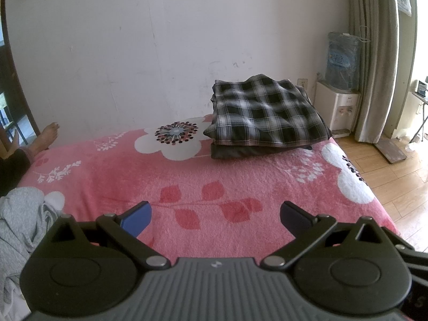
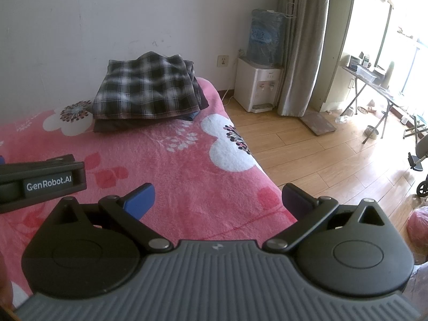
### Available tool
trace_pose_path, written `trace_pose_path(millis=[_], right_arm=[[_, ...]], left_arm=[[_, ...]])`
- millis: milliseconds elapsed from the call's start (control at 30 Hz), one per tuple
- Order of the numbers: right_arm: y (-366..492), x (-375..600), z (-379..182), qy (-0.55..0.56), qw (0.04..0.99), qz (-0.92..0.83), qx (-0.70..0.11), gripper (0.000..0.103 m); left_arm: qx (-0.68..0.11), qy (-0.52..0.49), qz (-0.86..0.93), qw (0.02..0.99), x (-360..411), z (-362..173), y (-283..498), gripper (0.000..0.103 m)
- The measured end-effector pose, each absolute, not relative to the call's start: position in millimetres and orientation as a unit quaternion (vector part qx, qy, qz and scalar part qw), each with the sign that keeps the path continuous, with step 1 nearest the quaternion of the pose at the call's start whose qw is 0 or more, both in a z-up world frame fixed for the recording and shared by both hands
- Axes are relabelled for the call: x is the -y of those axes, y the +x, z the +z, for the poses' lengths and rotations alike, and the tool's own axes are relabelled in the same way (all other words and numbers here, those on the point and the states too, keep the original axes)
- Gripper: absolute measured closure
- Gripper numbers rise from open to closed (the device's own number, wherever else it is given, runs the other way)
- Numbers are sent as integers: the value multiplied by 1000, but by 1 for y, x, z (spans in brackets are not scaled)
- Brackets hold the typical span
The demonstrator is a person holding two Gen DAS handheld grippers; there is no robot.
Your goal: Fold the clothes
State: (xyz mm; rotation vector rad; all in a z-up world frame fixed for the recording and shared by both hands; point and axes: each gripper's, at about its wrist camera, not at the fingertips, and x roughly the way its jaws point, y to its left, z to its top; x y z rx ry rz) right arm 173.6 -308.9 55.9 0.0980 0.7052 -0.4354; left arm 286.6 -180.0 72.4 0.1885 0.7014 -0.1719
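Grippers both spread, empty: left gripper [image 1: 215, 218], right gripper [image 2: 218, 202], hovering over pink blanket [image 1: 240, 176]. Folded plaid stack [image 1: 263, 112] at far corner by wall. Grey garment [image 1: 22, 222], seemingly unfolded, bunched at left edge. Between items; next calls for reaching left, pinching grey garment, spreading flat.

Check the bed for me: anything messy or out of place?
Only the grey garment at the bed's left edge: it lies crumpled, unfolded. The plaid stack by the wall sits neatly folded. Both grippers are open, holding nothing.
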Motion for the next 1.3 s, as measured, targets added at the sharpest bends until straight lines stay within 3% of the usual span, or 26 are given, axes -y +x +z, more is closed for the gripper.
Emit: trace_pose_path(millis=[1300], right_arm=[[177, 304, 59, 40, 916, -209, -341, 1]], left_arm=[[-340, 93, -82, 932, 178, 75, 288, 0]])
